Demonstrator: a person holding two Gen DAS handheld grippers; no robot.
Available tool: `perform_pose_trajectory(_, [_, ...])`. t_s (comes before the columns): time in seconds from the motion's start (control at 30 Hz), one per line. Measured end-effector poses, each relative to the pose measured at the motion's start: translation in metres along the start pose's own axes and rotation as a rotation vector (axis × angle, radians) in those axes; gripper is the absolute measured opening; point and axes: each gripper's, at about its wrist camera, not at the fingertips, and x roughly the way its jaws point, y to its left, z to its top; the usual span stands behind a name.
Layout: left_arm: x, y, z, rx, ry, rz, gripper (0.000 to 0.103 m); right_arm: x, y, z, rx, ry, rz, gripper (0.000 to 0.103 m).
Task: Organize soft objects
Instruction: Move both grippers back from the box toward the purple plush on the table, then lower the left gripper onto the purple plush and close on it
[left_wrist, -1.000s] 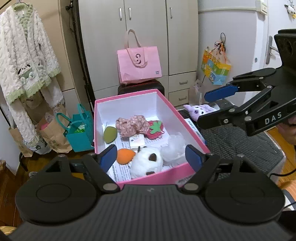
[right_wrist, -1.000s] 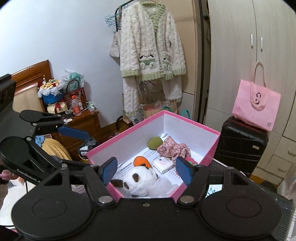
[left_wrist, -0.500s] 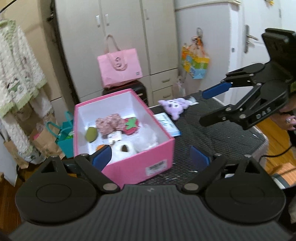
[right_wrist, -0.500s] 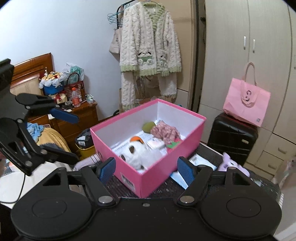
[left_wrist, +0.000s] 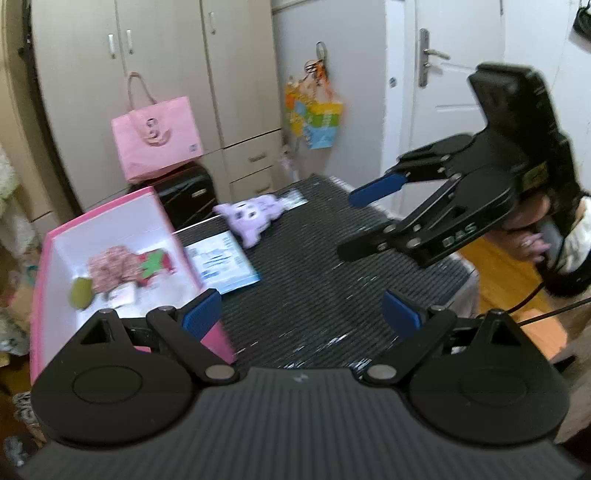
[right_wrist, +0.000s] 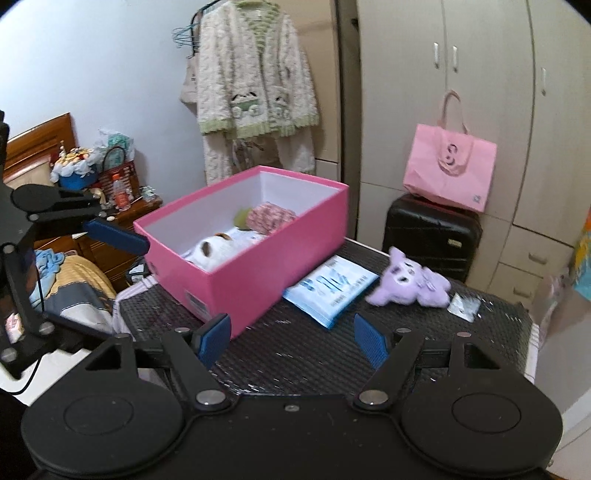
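Observation:
A pink box (left_wrist: 110, 206) stands on the left of the dark mat (left_wrist: 314, 288). Inside it lie a floral scrunchie (left_wrist: 110, 264), a green sponge (left_wrist: 81, 291), a strawberry piece (left_wrist: 153, 264) and a white-brown plush (right_wrist: 212, 249). A purple plush (left_wrist: 255, 214) lies on the mat beyond a blue-white packet (left_wrist: 221, 264), outside the box. My left gripper (left_wrist: 301, 314) is open and empty over the mat, its left finger beside the box's near corner. My right gripper (right_wrist: 292, 341) is open and empty in front of the box (right_wrist: 280, 258), with the purple plush (right_wrist: 406, 282) ahead to its right.
A small clear packet (right_wrist: 463, 304) lies right of the plush. Behind the table stand a black suitcase (right_wrist: 432, 236) with a pink tote bag (right_wrist: 448, 170), wardrobe doors and a white door (left_wrist: 443, 110). A robe (right_wrist: 255, 92) hangs at the back; a bedside cabinet (right_wrist: 110, 221) is at left.
Both grippers have drawn back from over the box and swung right, so the mat and purple plush now fill the views. The left jaws stand wider than a second ago.

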Motion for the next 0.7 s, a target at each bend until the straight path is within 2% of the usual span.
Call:
perform_pose_trajectory(0.2, [0.032,-0.010,0.014,-0.011,-0.047,0.027,0.095,0.006,-0.038,-0.016,0.047,-0.014,-0.030,0.078])
perform_pose_trajectory(0.3, [0.046,-0.001,0.022,-0.107,-0.103,-0.004,0.095,0.011,-0.056,-0.016,0.096,-0.025,-0.070,0.078])
perform_pose_trajectory(0.4, [0.059,0.009,0.029,-0.178,-0.145,-0.009,0.095,0.011,-0.065,-0.013,0.087,-0.038,-0.086,0.078])
perform_pose_trajectory(0.57, [0.084,0.010,0.041,-0.184,-0.200,0.087,0.095,0.017,-0.079,-0.006,0.037,-0.036,-0.095,0.078])
perform_pose_trajectory(0.7, [0.099,0.012,0.053,-0.251,-0.264,0.134,0.095,0.033,-0.096,-0.002,0.023,-0.060,-0.066,0.078])
